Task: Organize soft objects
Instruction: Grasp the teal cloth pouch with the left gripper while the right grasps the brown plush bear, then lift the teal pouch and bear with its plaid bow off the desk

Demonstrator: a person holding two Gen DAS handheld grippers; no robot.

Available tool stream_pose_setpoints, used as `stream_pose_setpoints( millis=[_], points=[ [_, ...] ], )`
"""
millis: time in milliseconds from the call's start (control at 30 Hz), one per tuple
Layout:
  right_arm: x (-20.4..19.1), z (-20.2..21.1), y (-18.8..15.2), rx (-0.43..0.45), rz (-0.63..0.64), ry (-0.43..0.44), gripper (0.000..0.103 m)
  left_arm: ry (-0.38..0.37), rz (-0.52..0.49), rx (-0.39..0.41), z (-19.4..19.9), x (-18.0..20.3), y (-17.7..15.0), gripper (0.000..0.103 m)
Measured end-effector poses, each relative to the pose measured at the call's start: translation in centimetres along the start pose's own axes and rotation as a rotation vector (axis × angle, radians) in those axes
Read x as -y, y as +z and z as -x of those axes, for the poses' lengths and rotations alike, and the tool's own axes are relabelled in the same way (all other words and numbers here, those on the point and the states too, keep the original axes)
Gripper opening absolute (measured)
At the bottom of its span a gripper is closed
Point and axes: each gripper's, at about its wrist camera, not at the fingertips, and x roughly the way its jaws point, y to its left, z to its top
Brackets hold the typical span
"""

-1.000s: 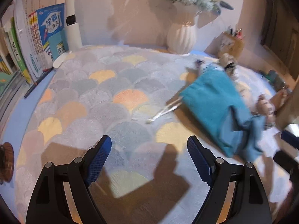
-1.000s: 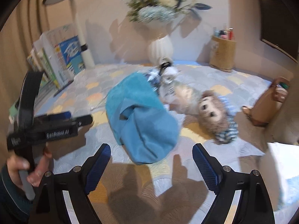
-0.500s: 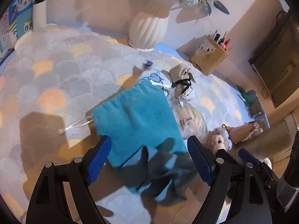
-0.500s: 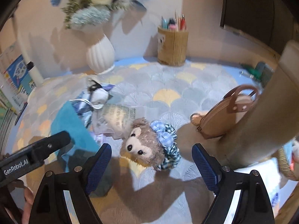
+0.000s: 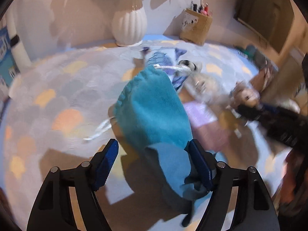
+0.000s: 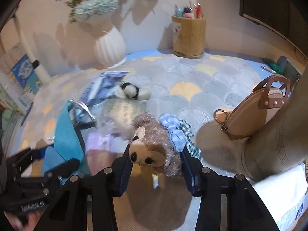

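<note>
Two soft things are taking the tools' attention. The plush bear [image 6: 152, 150], light and squashy, is sitting mid-worktop with the right tool [image 6: 156, 170], which has just been closing, pinching its head; the firmer head is probably the best hold. The left tool [image 5: 154, 165], narrowing but open, is straddling the limp teal drawstring pouch [image 5: 152, 111] beside it. A scallop-patterned cloth [image 6: 202, 88] is covering the worktop; a white vase [image 6: 108, 48] and pen holder [image 6: 188, 36] are standing along the far edge.

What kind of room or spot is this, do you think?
Probably a desk or tabletop at home: a white vase of flowers and a pen holder stand by the wall, books lean at the left, and a scallop-patterned cloth covers the surface.
</note>
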Motion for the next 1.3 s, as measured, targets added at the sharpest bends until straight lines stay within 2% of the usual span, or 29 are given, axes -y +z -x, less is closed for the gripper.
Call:
stream_pose_setpoints(
  millis=[67, 167, 200, 267, 367, 467, 567, 667, 767, 867, 933, 1000, 1067, 1100, 1200, 1233, 1300],
  points=[
    [-0.6, 1.0, -0.7, 0.011, 0.009, 0.027, 0.046, -0.046, -0.049, -0.027, 0.9, -1.1, -0.8, 0.074],
    [-1.9, 2.5, -2.1, 0.008, 0.050, 0.077, 0.046, -0.066, -0.123, -0.040, 2.6, -2.3, -1.9, 0.074],
    [-2.4, 2.8, -2.6, 0.003, 0.069, 0.089, 0.046, -0.099, -0.137, -0.051, 3.0, -2.6, -2.3, 0.075],
    [-3.5, 3.3, -3.9, -0.011, 0.115, 0.115, 0.046, -0.174, -0.136, -0.071, 3.9, -3.6, -2.9, 0.076],
    [-4.7, 3.2, -5.5, -0.035, 0.168, 0.082, 0.049, -0.213, -0.113, -0.086, 4.6, -4.2, -4.3, 0.077],
    [-5.1, 2.8, -7.2, -0.078, 0.205, 0.042, 0.053, -0.219, -0.096, -0.109, 4.9, -4.4, -6.2, 0.077],
    [-4.5, 3.1, -8.1, -0.094, 0.200, 0.062, 0.059, -0.216, -0.092, -0.147, 5.1, -4.4, -7.8, 0.077],
    [-4.2, 3.6, -8.6, -0.107, 0.195, 0.085, 0.060, -0.209, -0.073, -0.121, 6.4, -4.7, -8.6, 0.077],
    [-4.1, 3.8, -8.9, -0.120, 0.180, 0.110, 0.064, -0.221, -0.032, -0.079, 7.2, -4.8, -7.7, 0.077],
    [-3.9, 3.9, -9.0, -0.144, 0.130, 0.181, 0.069, -0.242, 0.004, -0.033, 6.6, -3.9, -6.2, 0.077],
    [-3.7, 4.0, -9.1, -0.142, 0.096, 0.213, 0.073, -0.259, 0.009, -0.058, 5.0, -2.7, -5.6, 0.077],
    [-3.7, 3.9, -9.2, -0.136, 0.059, 0.222, 0.080, -0.229, -0.022, -0.094, 3.1, -0.9, -5.5, 0.077],
    [-3.4, 3.5, -9.2, -0.140, 0.023, 0.223, 0.080, -0.192, -0.067, -0.103, 1.8, 0.7, -5.7, 0.075],
    [-3.3, 3.3, -9.2, -0.141, 0.009, 0.224, 0.080, -0.162, -0.076, -0.084, 1.8, 1.0, -5.8, 0.072],
    [-2.9, 2.6, -9.3, -0.151, -0.044, 0.232, 0.080, -0.083, -0.102, -0.040, 2.0, 1.5, -5.9, 0.030],
    [-2.8, 2.4, -9.2, -0.152, -0.056, 0.238, 0.080, -0.092, -0.097, -0.035, 2.1, 1.1, -5.9, 0.024],
    [-2.9, 2.3, -9.1, -0.141, -0.055, 0.222, 0.080, -0.133, -0.065, -0.019, 2.3, 0.0, -5.9, 0.019]
  ],
)
